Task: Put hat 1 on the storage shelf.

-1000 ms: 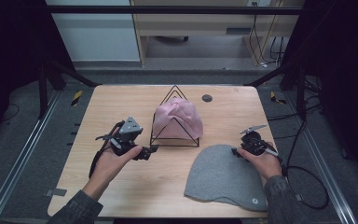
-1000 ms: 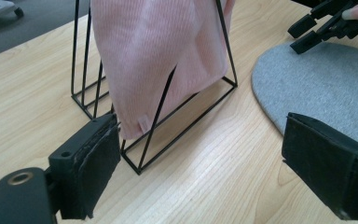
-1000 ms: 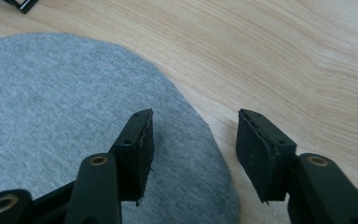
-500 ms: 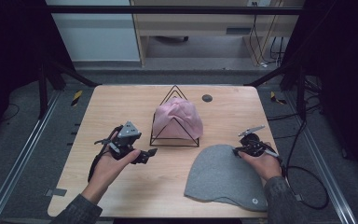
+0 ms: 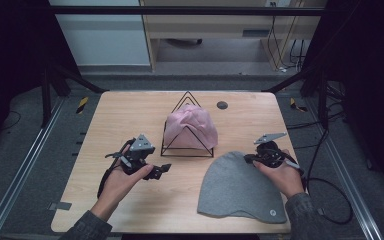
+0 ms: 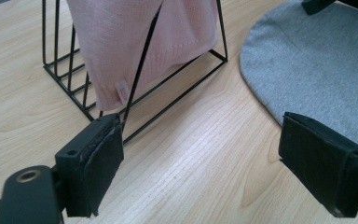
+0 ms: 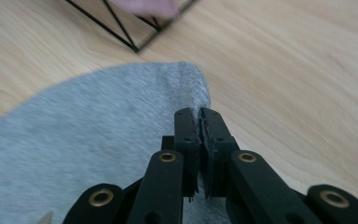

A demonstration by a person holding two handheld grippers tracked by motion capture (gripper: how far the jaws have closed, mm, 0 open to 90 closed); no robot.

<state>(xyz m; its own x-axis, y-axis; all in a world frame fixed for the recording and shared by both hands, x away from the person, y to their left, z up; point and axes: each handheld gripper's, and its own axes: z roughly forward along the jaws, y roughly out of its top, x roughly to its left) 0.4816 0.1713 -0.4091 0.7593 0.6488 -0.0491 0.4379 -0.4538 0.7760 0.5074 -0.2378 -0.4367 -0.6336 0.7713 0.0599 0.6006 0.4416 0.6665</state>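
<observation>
Right tongs (image 7: 199,122) had just been closing & were pinched tight on the edge of the grey beanie (image 5: 240,187), fabric caught btw the pads near its top. Beanie itself lay flat on the desk (image 5: 130,112), front right, just beside the black wire rack (image 5: 187,150) w/ the pink hat (image 5: 191,127) draped over it. Left tongs (image 6: 200,154) were wide open, nothing btw them, hovering over bare wood just beside the rack's corner.

Grey floor (image 5: 35,150) surrounds the table; pale wooden cabinet (image 5: 210,30) behind it.
</observation>
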